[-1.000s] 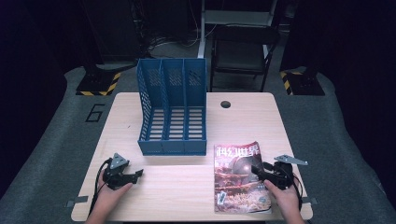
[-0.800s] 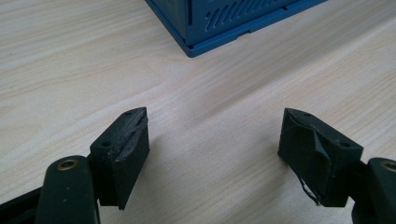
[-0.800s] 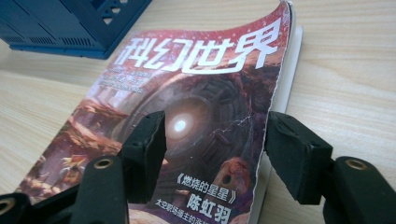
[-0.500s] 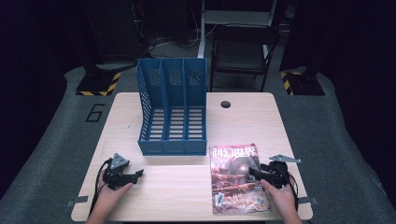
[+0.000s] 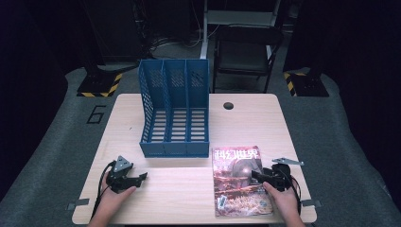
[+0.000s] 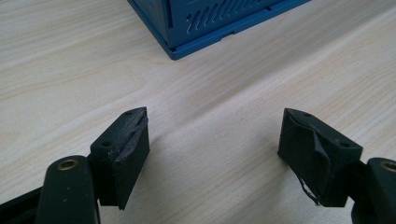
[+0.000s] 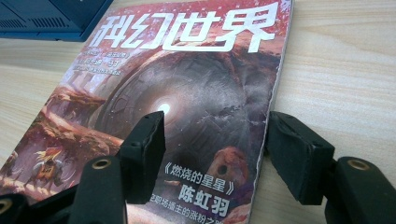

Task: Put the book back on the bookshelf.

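Observation:
A magazine (image 5: 239,182) with a reddish cover and white title lies flat on the wooden table (image 5: 246,123), front right. My right gripper (image 5: 256,175) stands open at its right edge. In the right gripper view the magazine (image 7: 187,93) runs under the right gripper (image 7: 217,123), with one jaw over the cover and the other on the bare wood just past the edge. My left gripper (image 5: 142,178) rests open on the table at the front left. In the left gripper view the left gripper (image 6: 215,116) has only bare wood between its jaws.
A blue three-slot file rack (image 5: 175,118) stands mid-table, left of the magazine's far end; its base shows as the file rack (image 6: 210,23) and the file rack (image 7: 42,18). A round cable hole (image 5: 229,105) sits behind it. A black chair (image 5: 246,52) stands beyond the far edge.
My right gripper has shifted a little left, onto the magazine's right edge. The magazine seems nudged slightly left. The left gripper has stayed where it was.

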`<state>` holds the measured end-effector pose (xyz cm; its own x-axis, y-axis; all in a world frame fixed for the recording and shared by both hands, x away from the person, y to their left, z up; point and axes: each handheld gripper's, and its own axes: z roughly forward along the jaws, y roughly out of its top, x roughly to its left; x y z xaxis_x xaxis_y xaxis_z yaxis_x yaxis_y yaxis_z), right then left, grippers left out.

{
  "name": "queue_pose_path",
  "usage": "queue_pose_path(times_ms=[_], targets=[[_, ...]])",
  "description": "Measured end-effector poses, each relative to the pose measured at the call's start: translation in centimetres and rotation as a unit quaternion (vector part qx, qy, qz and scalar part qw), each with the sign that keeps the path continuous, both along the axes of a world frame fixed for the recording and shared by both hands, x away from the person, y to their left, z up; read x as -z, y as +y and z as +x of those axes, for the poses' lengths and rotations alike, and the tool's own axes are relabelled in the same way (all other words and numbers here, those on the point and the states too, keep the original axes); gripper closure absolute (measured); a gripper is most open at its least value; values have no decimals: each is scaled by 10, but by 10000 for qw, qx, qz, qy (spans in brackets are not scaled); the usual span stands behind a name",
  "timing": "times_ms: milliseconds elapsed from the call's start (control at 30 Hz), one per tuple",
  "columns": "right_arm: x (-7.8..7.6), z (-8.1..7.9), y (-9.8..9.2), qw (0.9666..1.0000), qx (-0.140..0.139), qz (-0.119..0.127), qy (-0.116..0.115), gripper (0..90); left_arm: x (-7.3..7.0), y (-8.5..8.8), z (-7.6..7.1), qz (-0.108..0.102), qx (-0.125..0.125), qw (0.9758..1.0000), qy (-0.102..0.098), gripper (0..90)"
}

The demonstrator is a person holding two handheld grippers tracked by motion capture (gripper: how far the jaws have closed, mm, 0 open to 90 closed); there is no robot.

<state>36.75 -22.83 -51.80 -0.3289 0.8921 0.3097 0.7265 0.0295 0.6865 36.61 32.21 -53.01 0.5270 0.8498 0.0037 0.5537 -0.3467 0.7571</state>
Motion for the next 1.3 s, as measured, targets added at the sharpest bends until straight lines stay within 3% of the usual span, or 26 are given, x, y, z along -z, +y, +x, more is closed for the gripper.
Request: queue_pose_path(times_ms=[200,433,567,1067,1200,1300], targets=[[-1,0,1,9996,-83,266,100,378,-1,-1,0,23,60,10000,50,246],[-5,-2,4,9990,-235,368,8,373,-1,-1,0,26,62,10000,47,246],[-8,-3,1,9979,-178,624,-48,377,-1,-1,0,32,70,10000,49,246],[-15,-4,2,9933,-230,1086,-308,382,-1,-1,0,40,83,9999,49,246],[-9,2,3,9935,-225,1100,-208,386,-1,-1,0,44,77,10000,43,245],[-4,8,6,9959,-270,848,-133,387,-1,-1,0,48,79,10000,38,245]])
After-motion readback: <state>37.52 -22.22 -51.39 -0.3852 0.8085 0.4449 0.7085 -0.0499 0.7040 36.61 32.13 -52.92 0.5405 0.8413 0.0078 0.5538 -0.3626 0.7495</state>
